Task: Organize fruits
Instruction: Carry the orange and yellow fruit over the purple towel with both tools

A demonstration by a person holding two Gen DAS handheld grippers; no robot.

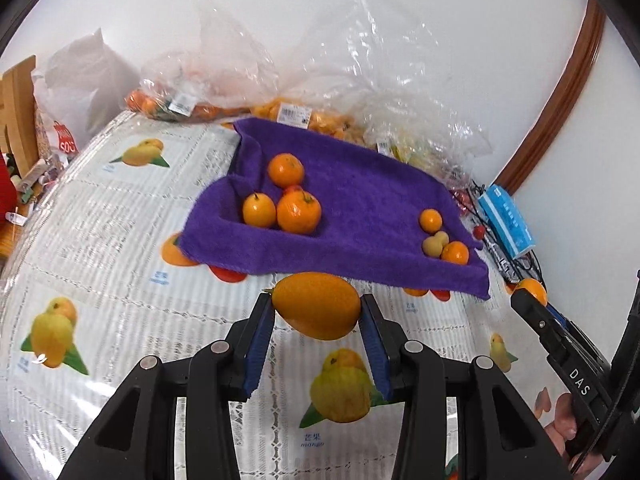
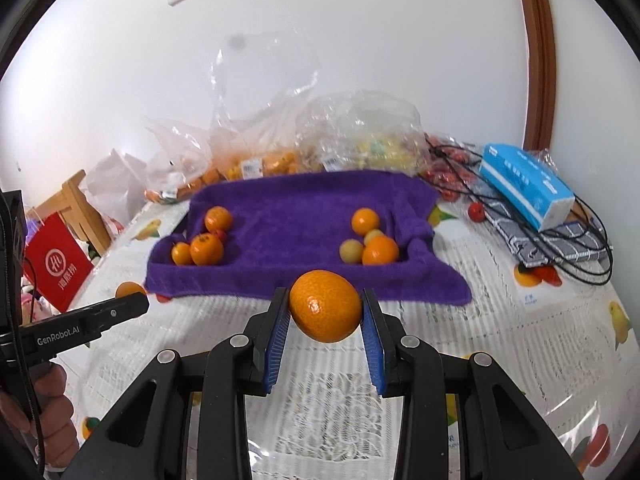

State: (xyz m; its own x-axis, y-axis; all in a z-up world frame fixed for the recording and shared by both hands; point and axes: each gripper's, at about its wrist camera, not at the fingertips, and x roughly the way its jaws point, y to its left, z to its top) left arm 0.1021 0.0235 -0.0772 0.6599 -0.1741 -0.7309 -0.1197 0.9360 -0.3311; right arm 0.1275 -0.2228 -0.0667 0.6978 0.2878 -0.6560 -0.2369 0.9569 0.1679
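A: While both tools hang above the table, the left gripper [image 1: 318,310] is clamped on an oval, smooth orange fruit with a small stem nub [image 1: 316,305], blue pads pressing both ends. That fruit is in the air, just in front of the near hem of the fuzzy purple towel [image 1: 360,208].

B: And the right gripper [image 2: 325,307]?

A: It pinches a round, dimpled orange mandarin [image 2: 325,306] between its blue pads, also lifted off the table, just short of the towel's near edge. In the left wrist view the right tool shows at the right edge with its fruit at the tip; a hand [image 1: 562,416] grips its handle.

B: What lies on the towel?

A: Two groups, well apart. Left group [image 2: 202,240]: three orange citrus fruits touching or nearly so, with a small red fruit tucked among them. Right group [image 2: 370,240]: two orange ones and pale yellow ones, bunched by the towel's raised right fold.

B: The surface?

A: A white tablecloth printed with mangoes and oranges, under a clear plastic cover [image 1: 120,240]. Behind the towel, against the white wall, sit crumpled clear plastic bags of orange and yellow fruit [image 2: 256,164]. To the right a light-blue tissue pack [image 2: 524,184] rests over black cables and a checked cloth, small red fruits beside it. A red paper bag [image 2: 56,264] stands off the table's left side.
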